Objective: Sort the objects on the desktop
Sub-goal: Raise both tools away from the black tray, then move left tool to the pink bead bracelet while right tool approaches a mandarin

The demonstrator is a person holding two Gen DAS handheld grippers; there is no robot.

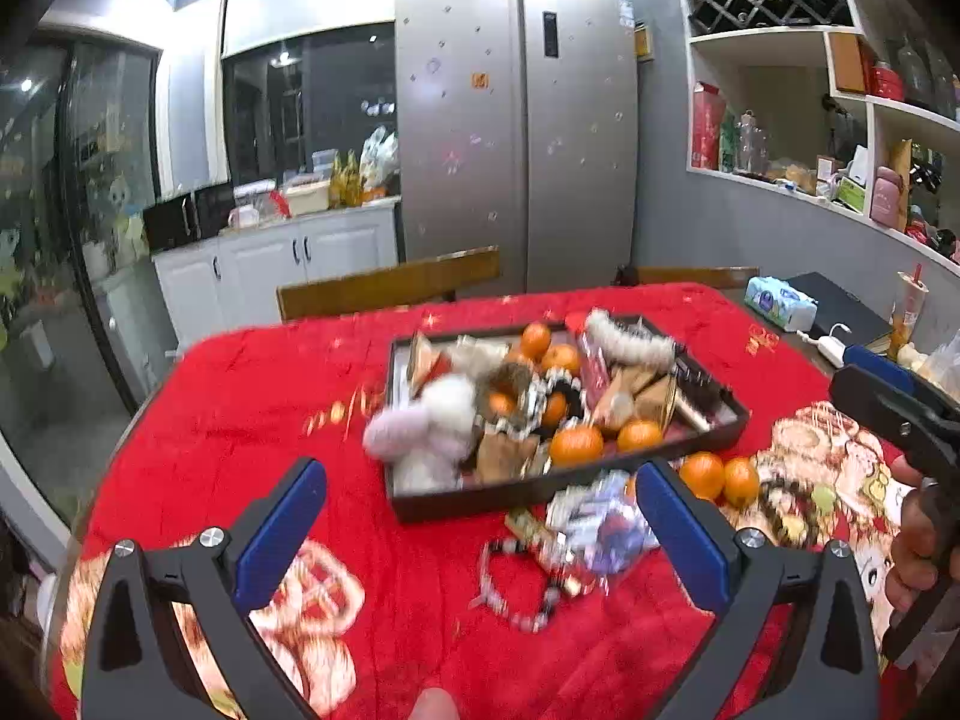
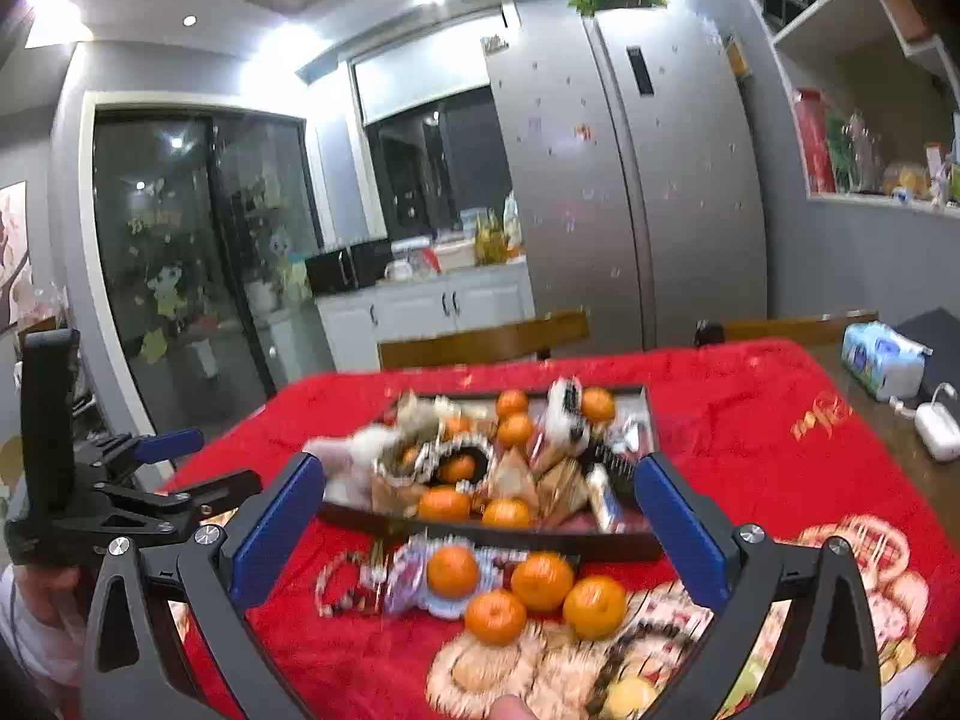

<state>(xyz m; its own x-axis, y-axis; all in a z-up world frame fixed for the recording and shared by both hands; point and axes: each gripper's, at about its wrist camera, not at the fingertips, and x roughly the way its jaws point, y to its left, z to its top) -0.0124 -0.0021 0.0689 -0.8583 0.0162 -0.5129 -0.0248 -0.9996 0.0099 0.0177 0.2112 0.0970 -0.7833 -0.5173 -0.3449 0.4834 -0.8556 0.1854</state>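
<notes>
Left wrist view: left gripper [image 1: 480, 510] is spread wide, blue pads [image 1: 279, 534] far apart, nothing between them. It hangs above the red blanket [image 1: 270, 408] on the table, aimed at the dark tray [image 1: 414, 510]. Tray is packed: oranges [image 1: 576, 444], a white fluffy toy [image 1: 420, 426] at the near-left corner, a white furry band [image 1: 630, 342] at the far side, brown paper packets [image 1: 654, 396], black-and-white hair ties [image 1: 558, 396]. Contents are motion-blurred, so finer detail can't be told. Loose on the blanket just in front of the tray: a black-and-white bead bracelet [image 1: 516, 588], a crinkly pale-purple packet [image 1: 606, 528] and two oranges [image 1: 720, 477] near the right pad. The right gripper [image 1: 900, 414] shows at the right edge with a hand [image 1: 918, 546] on its grip; can't tell its opening from here. Tissue pack [image 1: 780, 300] sits at the far right end of the table, fridge [image 1: 516, 132] behind.

Right wrist view: right gripper [image 2: 480, 516] is also wide open and empty, over the near edge of the tray [image 2: 600, 543]. Four loose oranges [image 2: 540, 582] lie on the blanket [image 2: 750, 450] in front of the tray, one on a pale flower-shaped thing [image 2: 444, 600]. Bead bracelet [image 2: 342, 588] is left of them. Left gripper [image 2: 174, 468] is at the left edge, fingers apart, holding nothing.
</notes>
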